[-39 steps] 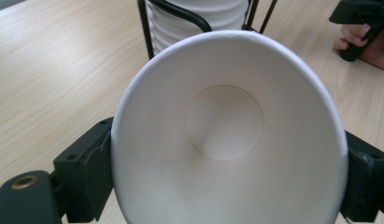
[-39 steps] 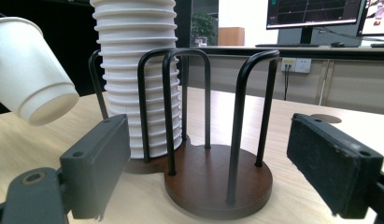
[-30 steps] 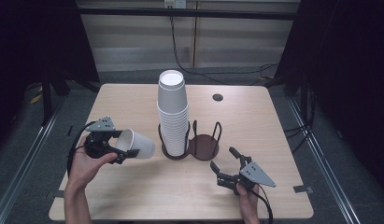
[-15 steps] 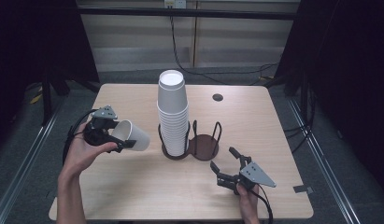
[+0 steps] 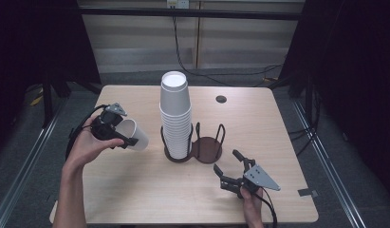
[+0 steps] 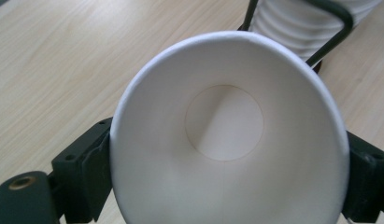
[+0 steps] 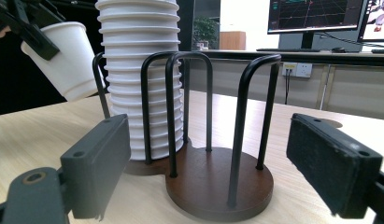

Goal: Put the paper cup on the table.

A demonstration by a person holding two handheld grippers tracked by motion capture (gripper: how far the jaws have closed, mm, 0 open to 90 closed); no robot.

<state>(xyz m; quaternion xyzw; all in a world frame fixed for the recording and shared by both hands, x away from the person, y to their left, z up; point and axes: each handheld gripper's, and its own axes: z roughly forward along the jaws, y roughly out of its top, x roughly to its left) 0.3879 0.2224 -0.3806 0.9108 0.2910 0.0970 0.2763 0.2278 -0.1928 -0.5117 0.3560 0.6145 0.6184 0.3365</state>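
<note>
My left gripper (image 5: 122, 135) is shut on a white paper cup (image 5: 137, 137), held on its side in the air above the table's left part. The cup's open mouth (image 6: 227, 130) faces the left gripper's camera, with a jaw on either side of its wall. A tall stack of white cups (image 5: 175, 114) stands in the left bay of a dark wire cup holder (image 5: 207, 148). The right bay (image 7: 217, 186) holds nothing. My right gripper (image 5: 230, 170) rests low near the front edge, open, its jaws pointing at the holder from a short distance.
The wooden table (image 5: 135, 190) has a small dark round grommet (image 5: 221, 99) at the back. A grey tape strip (image 5: 307, 192) lies at the front right corner. Cables run along the floor behind the table. Monitors (image 7: 316, 16) stand beyond it.
My left gripper has carried the cup up and away from the person, staying left of the stack. The right gripper has not moved.
</note>
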